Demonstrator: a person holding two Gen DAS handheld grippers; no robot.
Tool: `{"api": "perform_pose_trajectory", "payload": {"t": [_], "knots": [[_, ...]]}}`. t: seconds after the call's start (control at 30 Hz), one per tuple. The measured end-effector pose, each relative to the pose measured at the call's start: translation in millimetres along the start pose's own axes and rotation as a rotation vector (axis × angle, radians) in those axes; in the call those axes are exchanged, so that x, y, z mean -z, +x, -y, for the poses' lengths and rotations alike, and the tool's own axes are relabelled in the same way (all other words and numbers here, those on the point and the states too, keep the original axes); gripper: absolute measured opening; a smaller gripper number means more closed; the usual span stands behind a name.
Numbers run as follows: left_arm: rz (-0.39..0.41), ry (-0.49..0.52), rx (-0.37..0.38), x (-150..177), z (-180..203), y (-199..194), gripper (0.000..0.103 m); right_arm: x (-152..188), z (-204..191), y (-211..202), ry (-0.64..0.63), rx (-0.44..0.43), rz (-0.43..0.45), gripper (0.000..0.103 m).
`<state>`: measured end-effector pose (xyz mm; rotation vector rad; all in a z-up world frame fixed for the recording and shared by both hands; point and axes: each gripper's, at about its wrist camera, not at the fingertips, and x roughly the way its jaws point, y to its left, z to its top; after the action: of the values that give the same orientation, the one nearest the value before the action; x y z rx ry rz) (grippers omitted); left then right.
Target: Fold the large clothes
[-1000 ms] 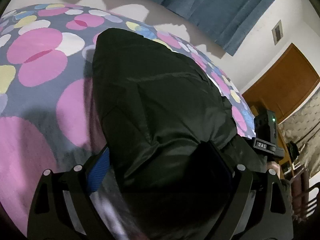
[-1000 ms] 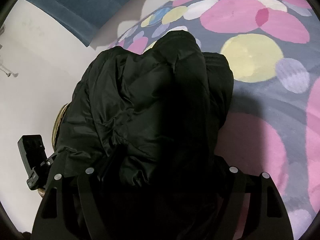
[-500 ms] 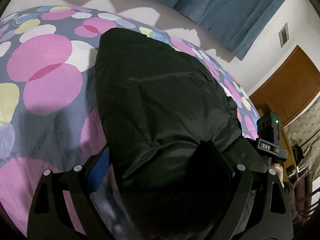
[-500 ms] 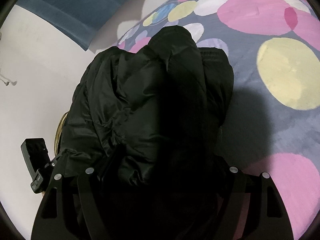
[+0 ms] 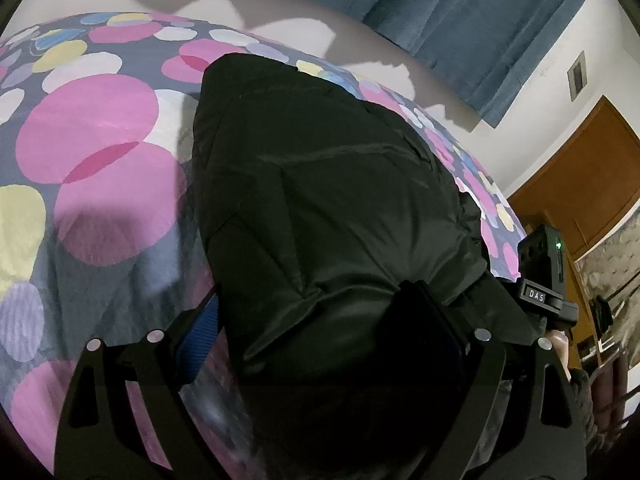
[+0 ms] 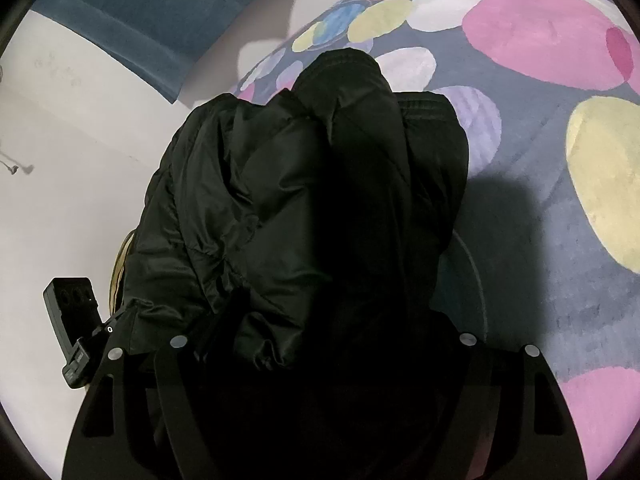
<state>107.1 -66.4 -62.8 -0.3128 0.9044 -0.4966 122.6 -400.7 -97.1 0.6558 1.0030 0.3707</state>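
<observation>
A large black padded jacket (image 5: pixel 320 200) hangs folded over my left gripper (image 5: pixel 316 320), above the bed. The left jaws are shut on its edge, and the blue finger pad (image 5: pixel 198 336) shows at the left. The same jacket (image 6: pixel 312 208) fills the right wrist view. It drapes over my right gripper (image 6: pixel 320 344), whose fingers are buried in the fabric and appear clamped on it. The other gripper's body shows at the edge of each view.
The bed cover (image 5: pixel 92 140) is grey with pink, yellow and white circles and lies under the jacket. Blue curtains (image 5: pixel 460 12) hang on the far wall. A brown wooden door (image 5: pixel 580 184) stands at the right.
Both grippers have moved with the jacket further across the bed. The circle pattern has slid beneath it. The grips have not changed.
</observation>
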Motion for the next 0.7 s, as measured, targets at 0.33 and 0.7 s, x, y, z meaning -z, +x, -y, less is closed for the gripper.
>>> {"api": "perform_pose_trajectory", "payload": {"t": [0.33,0.7], "knots": [[0.013,-0.006,-0.002,3.3,0.0,-4.6,0.091,5.2,0.8,-6.2,-0.012,-0.011,0.008,0.078],[0.042,0.060,-0.024,27.6,15.5,-30.8,0.091,34.9,-0.6,-37.4,0.018,0.005,0.014,0.084]]}}
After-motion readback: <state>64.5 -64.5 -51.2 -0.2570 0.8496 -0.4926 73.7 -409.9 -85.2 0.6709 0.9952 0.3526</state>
